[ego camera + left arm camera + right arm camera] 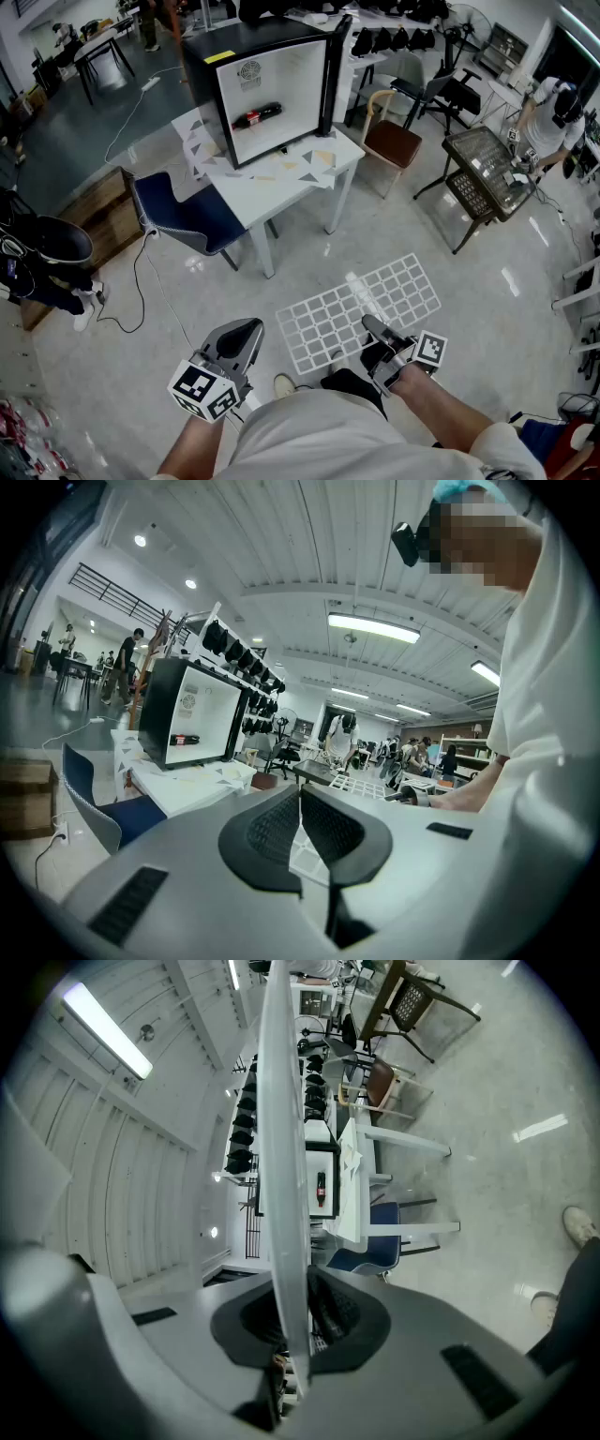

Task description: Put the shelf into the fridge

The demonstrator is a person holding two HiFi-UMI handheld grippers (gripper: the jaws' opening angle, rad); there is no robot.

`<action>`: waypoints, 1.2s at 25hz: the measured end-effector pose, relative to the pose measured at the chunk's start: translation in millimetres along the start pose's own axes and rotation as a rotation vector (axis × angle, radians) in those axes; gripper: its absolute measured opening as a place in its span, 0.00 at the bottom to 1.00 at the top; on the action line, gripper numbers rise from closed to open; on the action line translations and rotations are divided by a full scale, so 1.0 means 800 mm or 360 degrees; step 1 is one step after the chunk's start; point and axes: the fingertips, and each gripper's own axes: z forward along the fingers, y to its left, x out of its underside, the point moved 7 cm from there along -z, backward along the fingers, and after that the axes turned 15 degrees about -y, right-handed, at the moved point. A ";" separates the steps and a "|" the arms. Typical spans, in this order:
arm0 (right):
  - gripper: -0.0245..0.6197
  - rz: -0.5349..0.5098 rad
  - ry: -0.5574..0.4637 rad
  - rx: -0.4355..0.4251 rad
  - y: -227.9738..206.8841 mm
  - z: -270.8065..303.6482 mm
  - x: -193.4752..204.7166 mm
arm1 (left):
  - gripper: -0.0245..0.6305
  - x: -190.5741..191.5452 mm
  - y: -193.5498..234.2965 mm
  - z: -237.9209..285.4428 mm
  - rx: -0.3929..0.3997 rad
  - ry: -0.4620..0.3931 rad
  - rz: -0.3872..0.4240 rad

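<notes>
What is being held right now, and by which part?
The right gripper clamps the white grid shelf at its near edge. The left gripper, jaws together, holds nothing.

The shelf (361, 314) is formed of white coated wire; the floor (394, 234) is polished glossy; the fridge (281, 84) is cased matt black.

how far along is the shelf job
Done: the fridge door stands open and the shelf is picked up. In hand: the right gripper has its jaws clamped on the shelf's edge, well short of the fridge; the left gripper is shut, empty. Left: carrying it over and sliding it inside.
</notes>
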 end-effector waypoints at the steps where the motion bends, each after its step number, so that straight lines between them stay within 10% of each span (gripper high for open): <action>1: 0.09 -0.0006 -0.0002 -0.0012 0.002 0.006 0.004 | 0.07 -0.001 0.005 -0.004 -0.0004 0.0003 0.0005; 9: 0.09 0.0032 0.0010 -0.0050 0.003 0.052 -0.001 | 0.07 -0.010 0.031 0.007 -0.0016 -0.0032 0.0079; 30: 0.08 0.0049 0.0225 -0.0146 0.026 0.376 -0.210 | 0.07 -0.047 0.042 0.294 -0.0083 -0.0023 0.0113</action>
